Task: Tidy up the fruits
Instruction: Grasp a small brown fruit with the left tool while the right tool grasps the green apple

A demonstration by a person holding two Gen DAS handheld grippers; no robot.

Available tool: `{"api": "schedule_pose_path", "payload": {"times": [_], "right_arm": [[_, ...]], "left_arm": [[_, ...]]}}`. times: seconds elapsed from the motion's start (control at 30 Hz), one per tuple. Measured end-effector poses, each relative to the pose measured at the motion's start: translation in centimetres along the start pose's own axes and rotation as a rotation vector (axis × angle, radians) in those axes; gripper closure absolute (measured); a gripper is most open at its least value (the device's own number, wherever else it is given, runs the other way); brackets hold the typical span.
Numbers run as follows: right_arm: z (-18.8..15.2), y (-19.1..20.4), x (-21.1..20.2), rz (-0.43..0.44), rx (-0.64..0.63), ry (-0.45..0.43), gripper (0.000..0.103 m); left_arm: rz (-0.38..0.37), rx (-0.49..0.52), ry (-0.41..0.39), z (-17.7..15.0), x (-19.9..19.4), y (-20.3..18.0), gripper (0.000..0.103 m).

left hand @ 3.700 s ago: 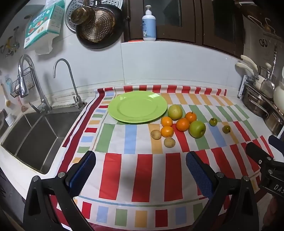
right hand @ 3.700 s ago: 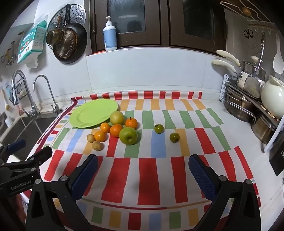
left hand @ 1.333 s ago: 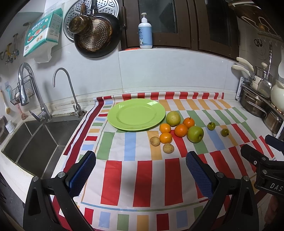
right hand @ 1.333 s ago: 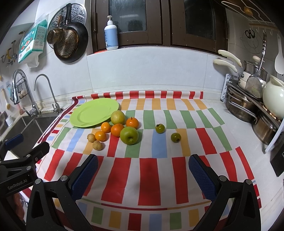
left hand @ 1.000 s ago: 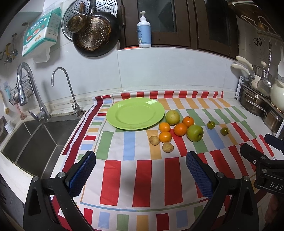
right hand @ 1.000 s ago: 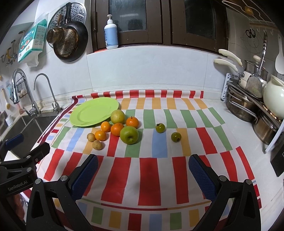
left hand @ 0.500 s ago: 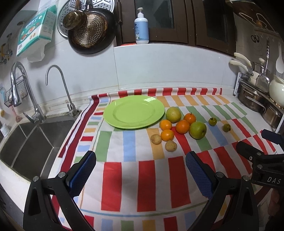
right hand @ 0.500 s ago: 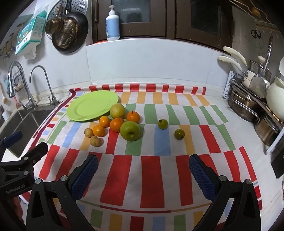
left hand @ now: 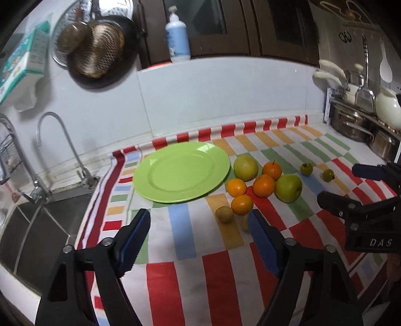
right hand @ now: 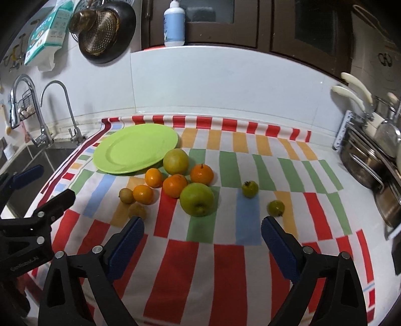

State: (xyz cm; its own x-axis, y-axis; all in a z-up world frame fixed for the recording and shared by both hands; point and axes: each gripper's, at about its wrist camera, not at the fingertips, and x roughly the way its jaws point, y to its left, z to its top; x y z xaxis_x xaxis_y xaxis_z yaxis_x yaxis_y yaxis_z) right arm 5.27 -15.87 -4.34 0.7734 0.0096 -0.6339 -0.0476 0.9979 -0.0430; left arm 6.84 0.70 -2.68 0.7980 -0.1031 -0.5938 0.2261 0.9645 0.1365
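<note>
An empty green plate (left hand: 181, 170) (right hand: 135, 148) lies on the striped cloth. To its right cluster a yellow-green round fruit (right hand: 175, 161), several oranges (right hand: 175, 185), a green apple (right hand: 197, 199) (left hand: 288, 188) and two small brown fruits (right hand: 126, 195). Two small green fruits (right hand: 249, 189) sit apart further right. My left gripper (left hand: 198, 220) hovers short of the brown fruits, jaws closing with nothing between them. My right gripper (right hand: 202, 225) hovers just short of the apple, its jaws also closing on nothing. Its right fingertip is close to a small green fruit (right hand: 275, 208).
A steel sink (left hand: 30, 225) with two taps drops away left of the cloth. Steel pots and a dish rack (right hand: 371, 160) crowd the right end of the counter. A white tiled wall stands behind, with pans hung on it and a soap bottle (right hand: 174, 23) on the ledge.
Both grippers have moved forward and down towards the fruit, which now looks larger. Both pairs of jaws have narrowed, the left more than the right.
</note>
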Motion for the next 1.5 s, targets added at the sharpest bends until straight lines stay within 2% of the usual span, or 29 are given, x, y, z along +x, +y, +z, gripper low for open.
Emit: {"api": "schedule_pose_path", "payload": {"times": [0.23,0.43,0.57,0.67,1.1,1.2,1.5], "right_arm": [[0.9,0.2,4.6,0.029,-0.016,0.080,0.018],[1.0,0.2,7.8,0.041,-0.023,0.143,0.025],[0.9,-0.2,9.0,0.053,-0.016,0.179,0.030],[0.9,-0.5,9.8,0.062,-0.013,0.192,0.032],[1.8,-0.5,11.0,0.073,-0.021,0.177,0.045],[1.9,-0.2,11.2,0.080,-0.031,0.180,0.051],[1.8,-0.2,10.6,0.096,-0.013,0.179,0.052]], "left_arm": [[-0.039,0.023,0.082,0.0,4.7,0.3,0.036],[-0.121,0.045,0.166,-0.2,8.0,0.0,0.045],[-0.150,0.055,0.197,-0.2,9.4,-0.3,0.050],[-0.179,0.052,0.210,-0.2,10.1,-0.4,0.051],[-0.258,0.045,0.235,0.3,11.8,-1.0,0.074],[-0.262,0.035,0.236,0.5,12.0,-1.0,0.074],[-0.260,0.010,0.211,0.9,10.7,-0.5,0.074]]}}
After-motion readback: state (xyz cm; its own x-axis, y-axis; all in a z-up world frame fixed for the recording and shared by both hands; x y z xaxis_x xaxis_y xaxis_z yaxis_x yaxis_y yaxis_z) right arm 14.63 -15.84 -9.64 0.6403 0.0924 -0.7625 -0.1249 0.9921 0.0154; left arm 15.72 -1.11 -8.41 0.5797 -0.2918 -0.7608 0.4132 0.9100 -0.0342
